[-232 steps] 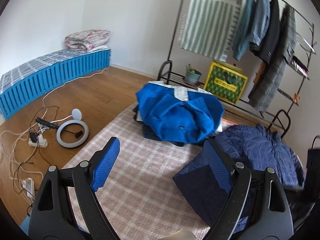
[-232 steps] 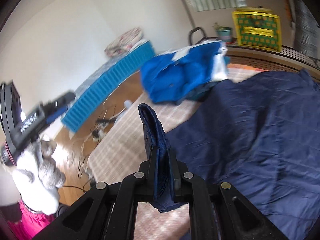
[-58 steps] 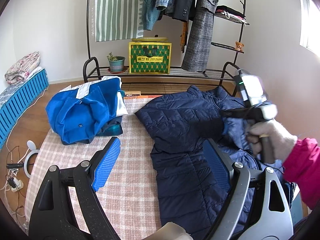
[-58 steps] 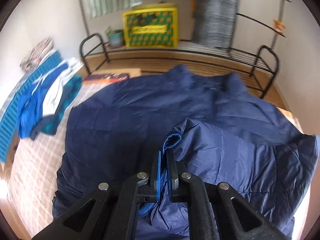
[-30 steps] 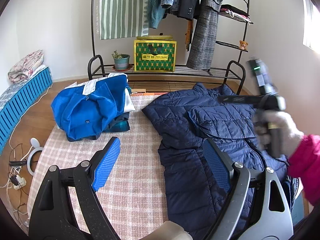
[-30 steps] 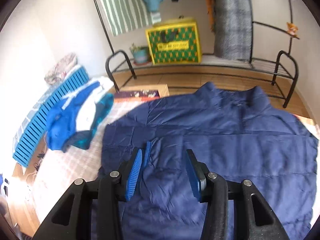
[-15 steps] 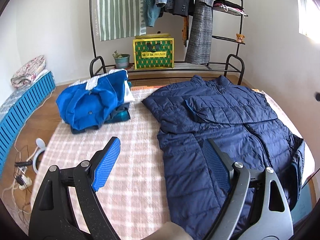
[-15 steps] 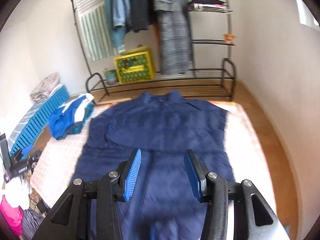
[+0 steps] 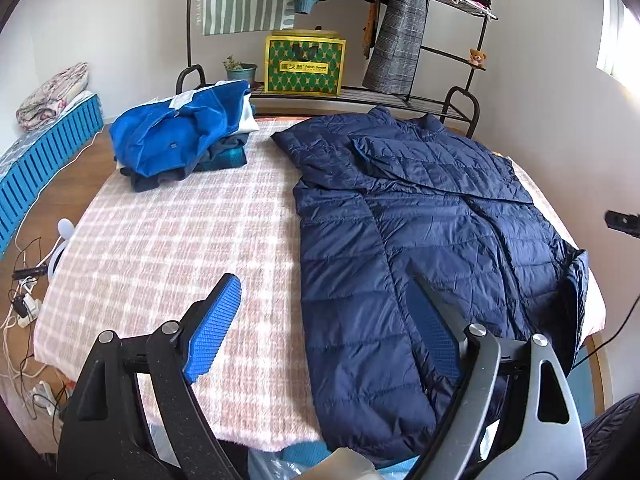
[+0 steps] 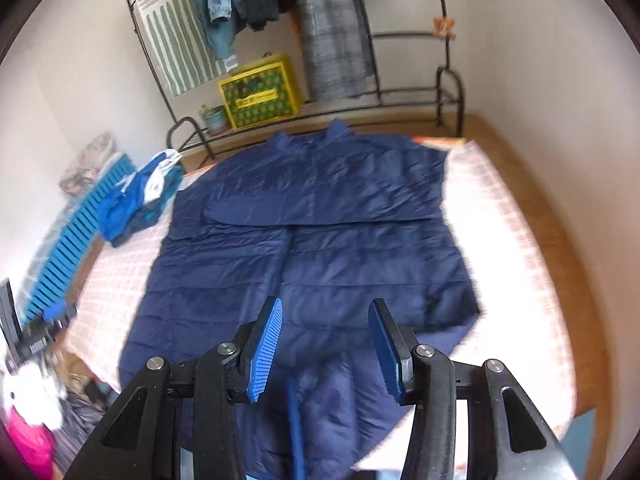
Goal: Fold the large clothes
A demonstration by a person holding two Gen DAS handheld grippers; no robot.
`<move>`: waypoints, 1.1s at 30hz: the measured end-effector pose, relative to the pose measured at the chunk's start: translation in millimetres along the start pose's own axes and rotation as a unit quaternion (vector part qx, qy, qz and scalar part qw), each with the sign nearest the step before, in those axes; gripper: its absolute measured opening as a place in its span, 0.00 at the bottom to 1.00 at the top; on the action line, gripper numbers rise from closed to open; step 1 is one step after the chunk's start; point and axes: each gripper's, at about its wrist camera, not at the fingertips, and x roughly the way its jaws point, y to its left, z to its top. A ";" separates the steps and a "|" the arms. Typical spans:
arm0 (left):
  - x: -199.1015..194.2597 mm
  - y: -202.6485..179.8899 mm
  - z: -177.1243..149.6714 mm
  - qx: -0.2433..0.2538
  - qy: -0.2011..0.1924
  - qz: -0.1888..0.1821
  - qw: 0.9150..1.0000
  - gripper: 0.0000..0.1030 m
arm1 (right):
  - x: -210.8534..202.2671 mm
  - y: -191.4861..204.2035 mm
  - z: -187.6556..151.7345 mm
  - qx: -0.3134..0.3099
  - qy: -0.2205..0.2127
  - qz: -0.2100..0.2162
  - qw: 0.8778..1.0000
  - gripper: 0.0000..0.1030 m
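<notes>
Navy quilted puffer jacket [image 9: 420,216] spread flat on pink-and-white checked blanket [image 9: 168,240], one sleeve folded across chest. Left gripper [image 9: 324,320] wide apart, empty, above jacket's edge. Right gripper [image 10: 324,344] parted, empty, above hem.

Soft daylight fills the room, brightest at a window [image 9: 616,52] on the right wall, where it glares white; the left wrist view is sharp; the right wrist view is smeared with motion blur; fisheye bending darkens both frames' corners.
</notes>
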 end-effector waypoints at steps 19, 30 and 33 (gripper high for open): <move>2.6 13.4 -46.2 -0.025 0.068 -0.002 0.997 0.84 | -9.9 -95.5 -86.7 0.039 0.098 -0.064 0.992 0.47; 45.6 20.1 -109.5 -0.145 0.190 -0.145 0.960 0.84 | -7.8 -172.2 -134.5 0.156 0.104 -0.038 0.982 0.54; 56.6 25.3 -121.4 -0.167 0.204 -0.152 0.953 0.84 | -5.3 -178.1 -146.2 0.169 0.112 -0.026 0.979 0.54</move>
